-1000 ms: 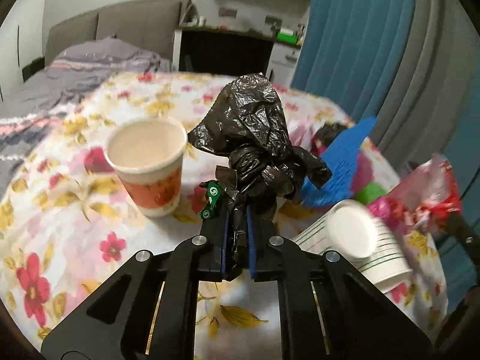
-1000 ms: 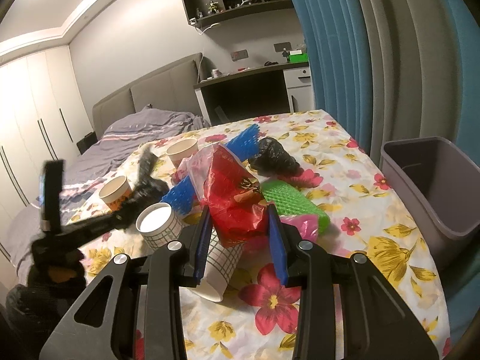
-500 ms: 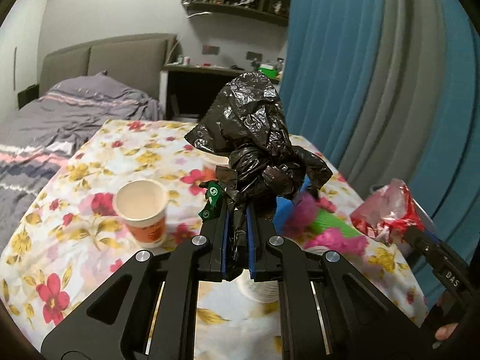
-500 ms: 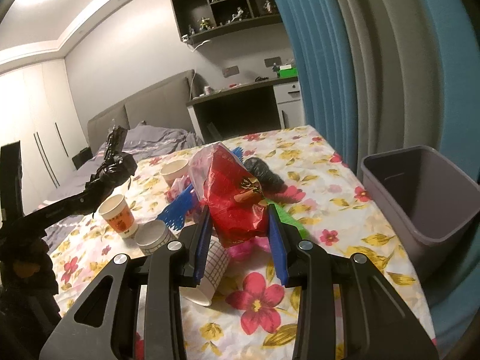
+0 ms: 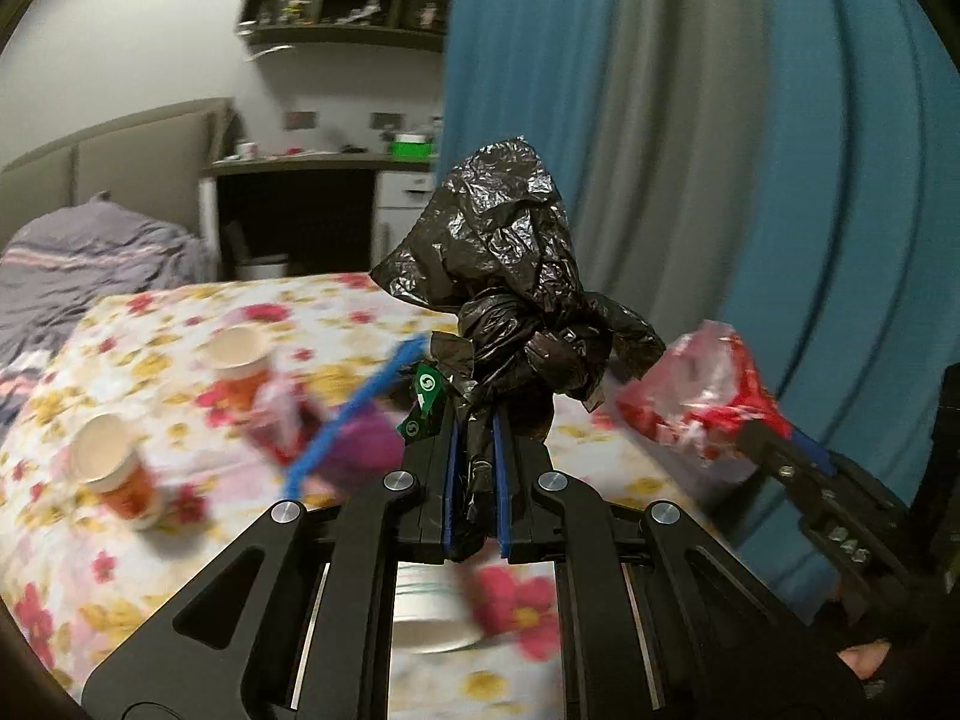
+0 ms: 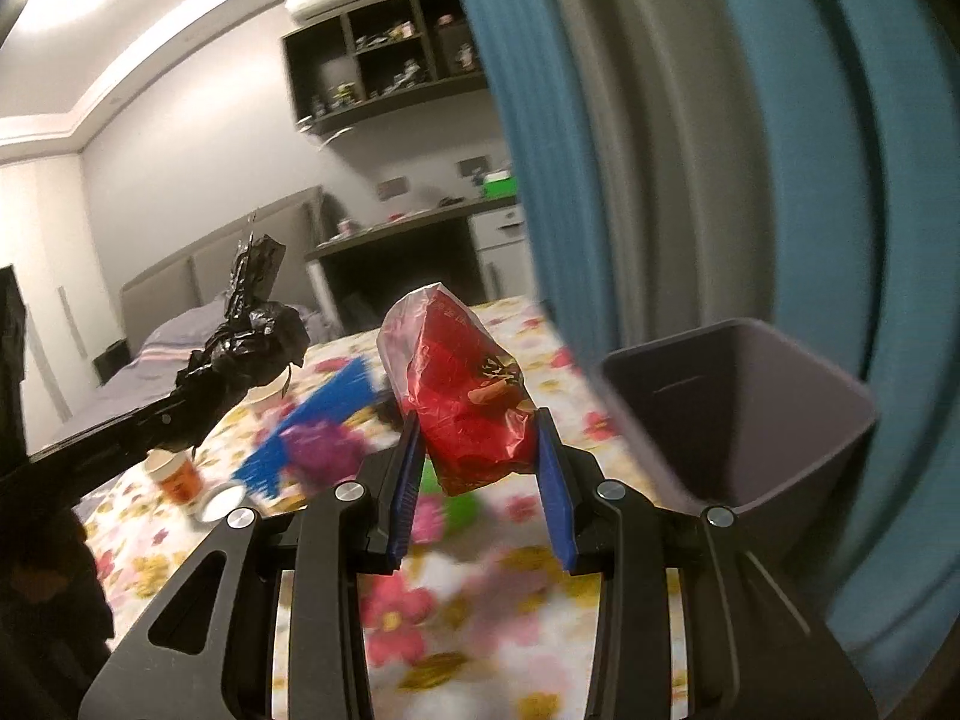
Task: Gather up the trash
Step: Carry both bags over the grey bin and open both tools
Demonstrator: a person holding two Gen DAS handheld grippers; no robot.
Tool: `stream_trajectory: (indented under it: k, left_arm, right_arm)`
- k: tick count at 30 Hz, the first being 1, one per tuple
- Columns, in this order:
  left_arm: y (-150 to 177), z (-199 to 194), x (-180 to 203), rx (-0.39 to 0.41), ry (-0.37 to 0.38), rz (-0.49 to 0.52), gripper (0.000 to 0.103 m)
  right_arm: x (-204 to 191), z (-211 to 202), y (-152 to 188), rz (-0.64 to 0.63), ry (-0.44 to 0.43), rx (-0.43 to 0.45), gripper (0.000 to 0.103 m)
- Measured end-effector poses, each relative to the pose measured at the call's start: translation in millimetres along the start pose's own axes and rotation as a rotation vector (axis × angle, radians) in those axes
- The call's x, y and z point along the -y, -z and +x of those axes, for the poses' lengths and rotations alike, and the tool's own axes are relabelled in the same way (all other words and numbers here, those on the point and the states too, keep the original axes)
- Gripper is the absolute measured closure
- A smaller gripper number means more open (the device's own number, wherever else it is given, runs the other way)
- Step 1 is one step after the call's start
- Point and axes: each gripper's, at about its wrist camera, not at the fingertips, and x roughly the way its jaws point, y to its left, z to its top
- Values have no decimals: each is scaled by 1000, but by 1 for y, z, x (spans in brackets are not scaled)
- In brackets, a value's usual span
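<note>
My left gripper point(image 5: 474, 426) is shut on a crumpled black plastic bag point(image 5: 504, 276) that stands up above its blue pads. In the right wrist view the same black bag point(image 6: 252, 354) shows at the left, held up over the table. My right gripper point(image 6: 477, 420) is shut on a red and clear plastic wrapper point(image 6: 462, 396); that wrapper point(image 5: 702, 390) also appears at the right of the left wrist view. A grey waste bin point(image 6: 738, 414) stands open just right of the right gripper, beside the table's edge.
On the floral tablecloth point(image 5: 150, 360) lie two orange paper cups point(image 5: 114, 474) point(image 5: 240, 360), a blue comb-like piece point(image 5: 354, 408), a purple clump point(image 5: 366, 450), a green item point(image 6: 456, 498) and a white paper cup point(image 5: 432, 612). Blue and grey curtains point(image 5: 720, 150) hang at the right.
Both grippers have risen and swung to the right with their loads still held. The bin has come much closer in the right wrist view, and the table litter has dropped lower and left.
</note>
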Motion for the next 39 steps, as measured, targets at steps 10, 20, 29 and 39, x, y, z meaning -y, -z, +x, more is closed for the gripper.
stream_trajectory:
  k: [10, 20, 29, 39]
  left_arm:
    - [-11, 69, 91, -44, 135, 68, 94]
    - [-5, 146, 140, -143, 225, 87, 94]
    - [7, 193, 147, -244, 272, 41, 93]
    - [17, 224, 157, -326, 306, 10, 93]
  right_arm:
    - [71, 12, -16, 41, 205, 32, 67]
    - [117, 39, -8, 49, 332, -2, 67]
    - [133, 59, -2, 67, 369, -52, 66]
    - [147, 79, -1, 94, 364, -112, 63]
